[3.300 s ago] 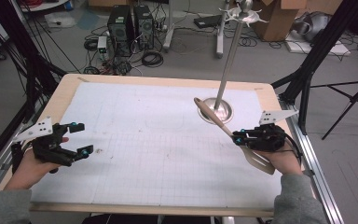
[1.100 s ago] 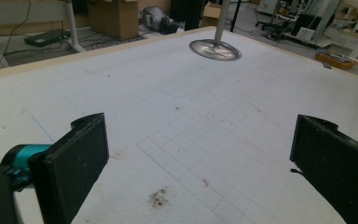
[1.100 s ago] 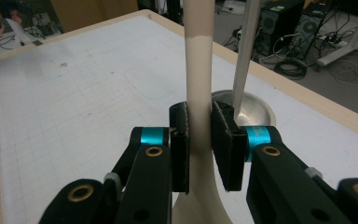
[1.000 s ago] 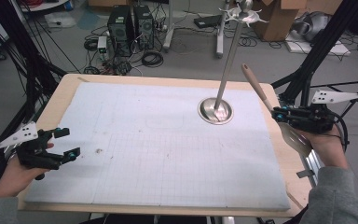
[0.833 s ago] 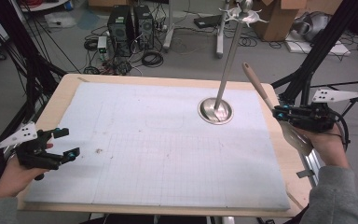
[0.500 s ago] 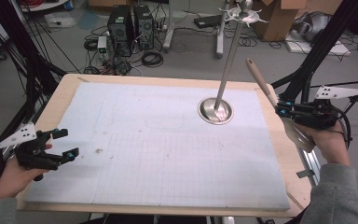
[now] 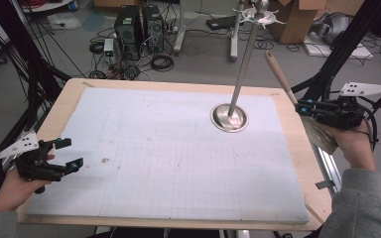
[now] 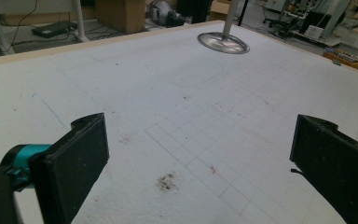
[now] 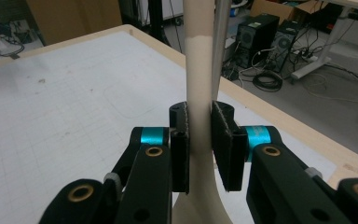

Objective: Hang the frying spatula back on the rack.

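Your right gripper (image 7: 302,108) is clamped on a wooden spatula (image 7: 283,82) by its pale, smooth neck, off the table's (image 7: 297,148) right edge. Handle tilts up toward the steel stand (image 7: 229,117), blade end hangs below by your palm. Left gripper (image 7: 67,153) is wide apart, nothing in it, over the mat's (image 7: 178,163) front-left corner.

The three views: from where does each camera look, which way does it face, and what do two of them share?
High view: sits above the person's side, faces forward and down on the table; both hands, left gripper and right gripper show.
Left gripper view: rides the left gripper, faces low across the mat; its open fingers show.
Right gripper view: rides the right gripper, faces along the wooden spoon; its fingers clamp the handle.
Shared: the metal stand appears in the high and left gripper views.
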Available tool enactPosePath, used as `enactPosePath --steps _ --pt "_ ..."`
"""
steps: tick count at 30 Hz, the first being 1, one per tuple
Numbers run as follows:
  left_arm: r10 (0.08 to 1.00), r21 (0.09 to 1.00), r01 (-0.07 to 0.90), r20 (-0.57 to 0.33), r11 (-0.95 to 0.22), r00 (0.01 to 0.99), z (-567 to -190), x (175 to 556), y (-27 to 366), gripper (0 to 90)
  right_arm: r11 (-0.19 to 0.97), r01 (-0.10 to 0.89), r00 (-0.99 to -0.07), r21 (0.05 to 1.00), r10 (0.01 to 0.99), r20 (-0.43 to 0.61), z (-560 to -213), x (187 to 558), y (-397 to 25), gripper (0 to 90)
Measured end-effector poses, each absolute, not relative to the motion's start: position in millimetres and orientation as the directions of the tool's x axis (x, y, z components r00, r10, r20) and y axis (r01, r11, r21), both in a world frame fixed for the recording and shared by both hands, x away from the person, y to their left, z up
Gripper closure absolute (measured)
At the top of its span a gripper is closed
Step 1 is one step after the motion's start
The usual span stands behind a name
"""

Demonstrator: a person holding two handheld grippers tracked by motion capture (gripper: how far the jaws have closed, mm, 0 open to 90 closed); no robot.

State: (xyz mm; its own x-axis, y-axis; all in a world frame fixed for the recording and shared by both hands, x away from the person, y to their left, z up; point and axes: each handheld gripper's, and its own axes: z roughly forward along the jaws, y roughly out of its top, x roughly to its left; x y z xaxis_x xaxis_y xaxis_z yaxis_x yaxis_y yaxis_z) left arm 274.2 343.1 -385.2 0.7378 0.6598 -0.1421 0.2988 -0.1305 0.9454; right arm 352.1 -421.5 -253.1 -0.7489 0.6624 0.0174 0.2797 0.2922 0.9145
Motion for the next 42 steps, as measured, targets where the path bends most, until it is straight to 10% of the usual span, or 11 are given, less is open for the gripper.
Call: enactPosePath --steps 42 --pt "0.678 0.941 0.319 -0.160 -0.115 0.717 -391 266 354 4.8 0.223 0.279 -0.702 0.934 0.711 0.040 -214 363 -427 78.1"
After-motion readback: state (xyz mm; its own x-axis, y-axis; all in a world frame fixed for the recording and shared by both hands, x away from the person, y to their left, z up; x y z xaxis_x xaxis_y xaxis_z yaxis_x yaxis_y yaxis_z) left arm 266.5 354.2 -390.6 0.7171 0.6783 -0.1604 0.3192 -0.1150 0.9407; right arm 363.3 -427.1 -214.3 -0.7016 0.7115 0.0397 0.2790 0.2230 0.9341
